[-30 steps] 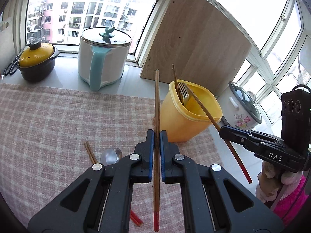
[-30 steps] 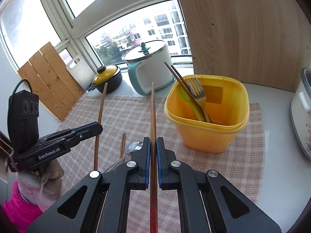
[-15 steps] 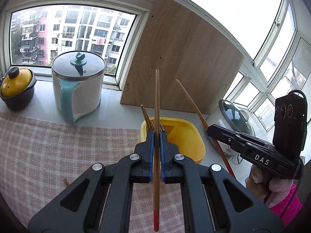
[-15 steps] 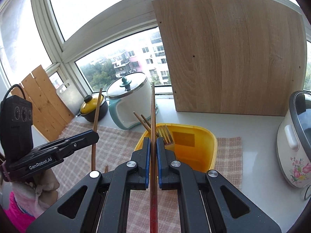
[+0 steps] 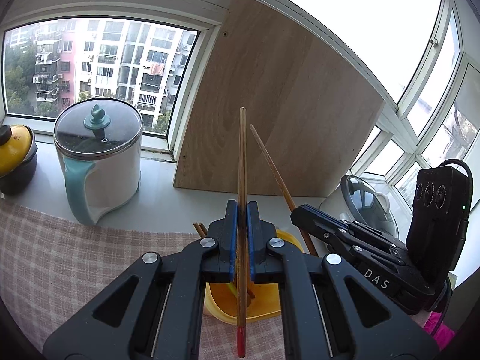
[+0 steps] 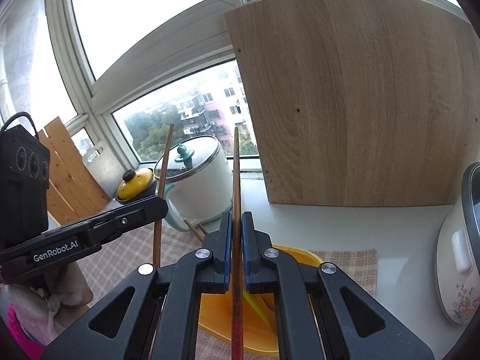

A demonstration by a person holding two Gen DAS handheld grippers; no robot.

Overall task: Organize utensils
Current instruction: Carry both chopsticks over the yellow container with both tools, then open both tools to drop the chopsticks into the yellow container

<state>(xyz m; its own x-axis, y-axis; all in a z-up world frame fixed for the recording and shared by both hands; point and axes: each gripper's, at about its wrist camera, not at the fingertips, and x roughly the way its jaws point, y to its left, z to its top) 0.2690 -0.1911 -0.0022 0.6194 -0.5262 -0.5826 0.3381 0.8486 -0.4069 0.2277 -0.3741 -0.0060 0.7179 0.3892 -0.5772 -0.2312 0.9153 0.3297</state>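
Wooden, red-tipped chopsticks are clamped upright, one in the left gripper (image 5: 242, 210) and one in the right gripper (image 6: 236, 220), each pinched between blue pads. A second ago both hung short of the yellow plastic tub (image 5: 288, 235), with the whole rim in sight; now each camera looks over the tub, which lies directly beneath the jaws, and the left chopstick (image 5: 241, 156) and right chopstick (image 6: 235, 174) have their red ends low over its mouth. I judge the drop is near. Brown chopsticks (image 6: 192, 229) already in the tub lean up between the grippers and could snag. A white kettle with a teal handle (image 5: 99, 165), a leaning wood-grain board (image 6: 360, 96) and a flowered rice cooker (image 6: 459, 264) stand near
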